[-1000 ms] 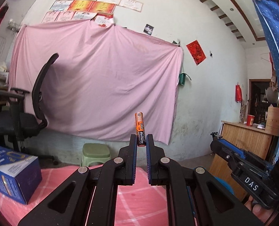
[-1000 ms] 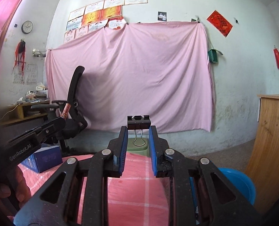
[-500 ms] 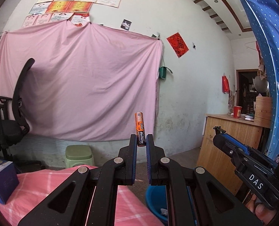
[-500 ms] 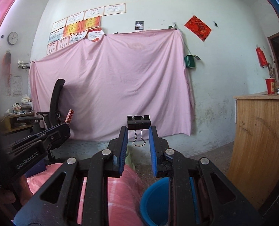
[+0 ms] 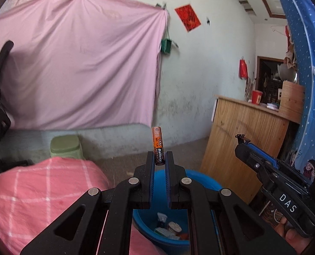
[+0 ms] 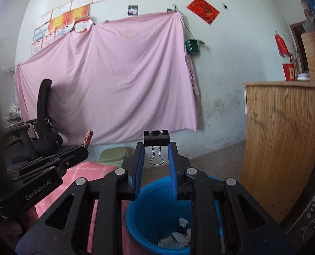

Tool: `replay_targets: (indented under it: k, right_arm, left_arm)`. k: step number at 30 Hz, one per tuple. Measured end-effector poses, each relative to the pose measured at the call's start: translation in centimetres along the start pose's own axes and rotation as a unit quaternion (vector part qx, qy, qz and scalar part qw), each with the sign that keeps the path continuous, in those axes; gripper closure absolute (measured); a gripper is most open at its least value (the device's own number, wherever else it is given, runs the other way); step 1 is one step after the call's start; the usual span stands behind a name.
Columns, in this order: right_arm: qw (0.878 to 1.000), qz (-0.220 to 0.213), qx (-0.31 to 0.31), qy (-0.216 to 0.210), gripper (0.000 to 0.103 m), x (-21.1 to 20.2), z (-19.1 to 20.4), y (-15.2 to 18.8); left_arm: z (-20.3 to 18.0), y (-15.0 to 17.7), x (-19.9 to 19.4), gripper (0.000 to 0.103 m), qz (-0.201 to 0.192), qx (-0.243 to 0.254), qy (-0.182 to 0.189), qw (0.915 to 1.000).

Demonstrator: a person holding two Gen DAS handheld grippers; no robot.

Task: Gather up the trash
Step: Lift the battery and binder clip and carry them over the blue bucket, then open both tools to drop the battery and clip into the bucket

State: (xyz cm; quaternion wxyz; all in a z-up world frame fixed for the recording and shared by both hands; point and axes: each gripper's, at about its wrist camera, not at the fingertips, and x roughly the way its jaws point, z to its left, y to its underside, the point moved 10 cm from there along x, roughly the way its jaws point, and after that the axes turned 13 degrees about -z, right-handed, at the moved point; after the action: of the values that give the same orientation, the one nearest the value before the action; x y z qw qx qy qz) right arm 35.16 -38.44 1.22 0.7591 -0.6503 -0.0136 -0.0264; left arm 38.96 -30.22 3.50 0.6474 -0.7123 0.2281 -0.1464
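Note:
My left gripper (image 5: pixel 159 161) is shut on an orange and black battery (image 5: pixel 158 145) that stands upright between its tips. Below it sits a blue bucket (image 5: pixel 202 180) with crumpled wrappers inside. My right gripper (image 6: pixel 156 148) is shut on a black binder clip (image 6: pixel 156 138), whose wire handles hang down between the blue pads. The blue bucket (image 6: pixel 140 208) lies just under and ahead of it. In the right wrist view the left gripper (image 6: pixel 81 152) shows at the left with the battery (image 6: pixel 88 138). The right gripper (image 5: pixel 242 142) appears at the right of the left wrist view.
A table with a pink checked cloth (image 5: pixel 40 191) lies left of the bucket. A wooden counter (image 6: pixel 284 140) stands at the right. A green stool (image 5: pixel 65 146) and a black office chair (image 6: pixel 42 116) stand before a pink sheet on the wall.
Both grippers have swung to the right, off the pink table and over the blue bucket. The blue box has left the view. Battery and clip stay gripped.

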Motion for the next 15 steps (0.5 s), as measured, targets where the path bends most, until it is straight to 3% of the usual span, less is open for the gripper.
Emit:
replay_targets:
  k: [5, 15]
  right_arm:
    - [0.999, 0.047, 0.014, 0.012, 0.055, 0.9, -1.6, 2.8]
    - [0.986, 0.158, 0.040, 0.026, 0.055, 3.3, -3.9, 9.0]
  left_arm:
    - [-0.8, 3.3, 3.4, 0.096, 0.085, -0.034, 0.010, 0.9958]
    - [-1.6, 8.0, 7.2, 0.096, 0.196, -0.054, 0.002, 0.9790]
